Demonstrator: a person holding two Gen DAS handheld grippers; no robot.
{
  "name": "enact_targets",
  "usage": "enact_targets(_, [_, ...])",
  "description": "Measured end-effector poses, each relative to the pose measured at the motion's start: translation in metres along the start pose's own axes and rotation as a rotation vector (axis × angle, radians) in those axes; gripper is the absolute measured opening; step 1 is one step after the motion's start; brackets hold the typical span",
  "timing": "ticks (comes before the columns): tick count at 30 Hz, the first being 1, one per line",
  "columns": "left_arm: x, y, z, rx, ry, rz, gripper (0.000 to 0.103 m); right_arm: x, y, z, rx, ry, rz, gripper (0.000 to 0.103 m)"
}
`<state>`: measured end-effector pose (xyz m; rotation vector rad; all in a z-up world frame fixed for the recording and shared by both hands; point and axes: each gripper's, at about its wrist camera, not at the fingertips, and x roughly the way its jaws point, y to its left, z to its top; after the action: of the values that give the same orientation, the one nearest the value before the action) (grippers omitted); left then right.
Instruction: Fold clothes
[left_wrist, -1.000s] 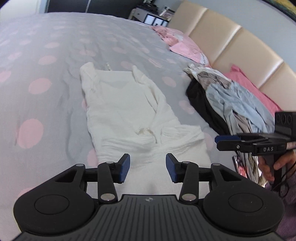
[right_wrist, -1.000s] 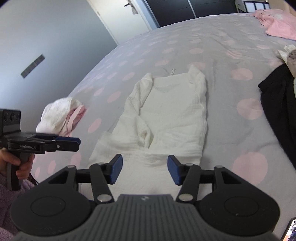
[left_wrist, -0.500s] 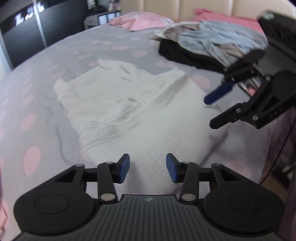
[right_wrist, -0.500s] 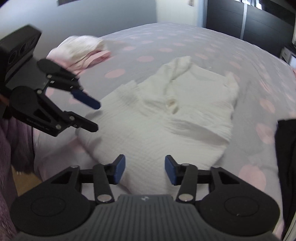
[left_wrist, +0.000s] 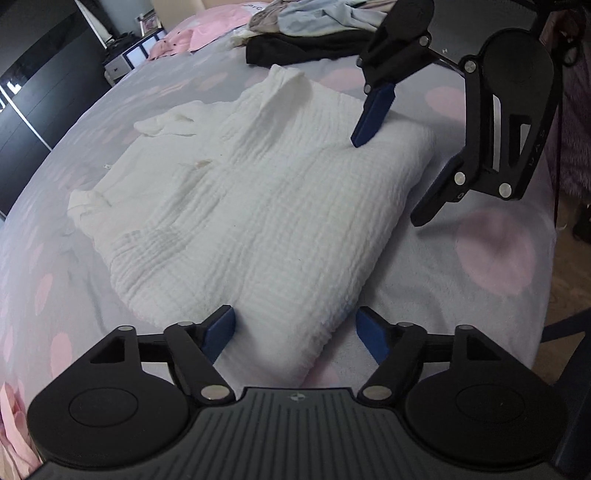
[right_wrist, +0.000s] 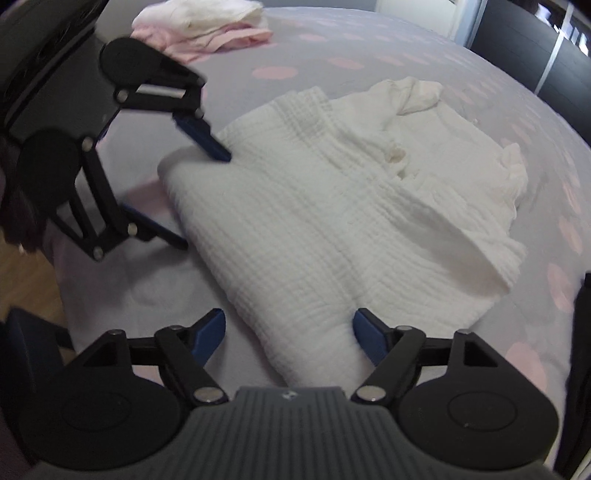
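A white crinkled garment (left_wrist: 258, 206) lies flat on the grey bedspread with pink dots (left_wrist: 491, 251), sleeves folded in over its front. My left gripper (left_wrist: 297, 332) straddles one corner of the near hem. Its jaws are opening and the pads stand clear of the cloth between them. My right gripper (left_wrist: 388, 181) straddles the other hem corner, one blue fingertip (left_wrist: 360, 134) above the cloth and one down by the bedspread. In the right wrist view the garment (right_wrist: 332, 221) runs between the right gripper (right_wrist: 290, 334) jaws, which are opening, and the left gripper (right_wrist: 203, 201) shows at the far corner.
A heap of black and light blue clothes (left_wrist: 314, 40) lies beyond the garment, with pink clothes (left_wrist: 207, 33) further back. A folded pink and white stack (right_wrist: 207, 26) sits on the bed. The bed edge and wooden floor (right_wrist: 26, 280) are close by.
Both grippers have rolled over, dropped down and come in to the garment's near hem. Their jaws have widened. The garment itself has not moved.
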<state>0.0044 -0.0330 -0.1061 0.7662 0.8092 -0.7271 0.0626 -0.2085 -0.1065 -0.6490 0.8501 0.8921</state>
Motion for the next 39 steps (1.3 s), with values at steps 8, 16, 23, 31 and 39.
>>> enact_targets(8, [0.002, -0.001, -0.003, 0.098, 0.009, 0.048, 0.056, 0.005, 0.009, -0.010, -0.130, 0.029, -0.117, 0.065])
enact_targets(16, [-0.012, 0.014, 0.012, 0.052, 0.041, 0.047, 0.020, -0.020, 0.005, -0.002, -0.081, -0.004, -0.133, 0.036])
enact_targets(23, [-0.059, 0.023, 0.017, -0.004, 0.026, -0.063, 0.016, -0.073, 0.008, 0.000, -0.067, -0.052, -0.026, 0.035])
enact_targets(31, [-0.072, -0.019, -0.004, 0.057, 0.111, -0.183, 0.016, -0.076, 0.047, -0.018, -0.170, 0.049, 0.149, 0.036])
enact_targets(39, [-0.048, -0.011, -0.011, -0.016, 0.165, -0.262, 0.028, -0.046, 0.039, -0.020, -0.117, 0.127, 0.192, 0.046])
